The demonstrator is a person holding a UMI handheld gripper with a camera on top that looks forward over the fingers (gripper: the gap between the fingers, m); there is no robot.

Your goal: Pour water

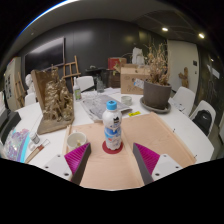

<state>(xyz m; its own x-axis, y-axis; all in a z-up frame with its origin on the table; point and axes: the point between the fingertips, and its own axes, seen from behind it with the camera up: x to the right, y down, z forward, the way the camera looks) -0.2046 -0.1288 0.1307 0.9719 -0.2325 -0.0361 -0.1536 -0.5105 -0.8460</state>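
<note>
Jaws (108, 160) are sitting spread wide with the water bottle (112, 127) standing upright on the worktop (170, 135) just ahead between them, so I'd be centring on its body before squeezing, then tipping toward the cup (77, 141) beside it.

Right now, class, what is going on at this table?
A hand-held gripper faces a capped plastic bottle that stands upright on a tan mat on the white table. Its jaws are open, and the bottle stands just ahead of them, not gripped. A grey cup sits just beside the bottle. No pouring has started.
</note>
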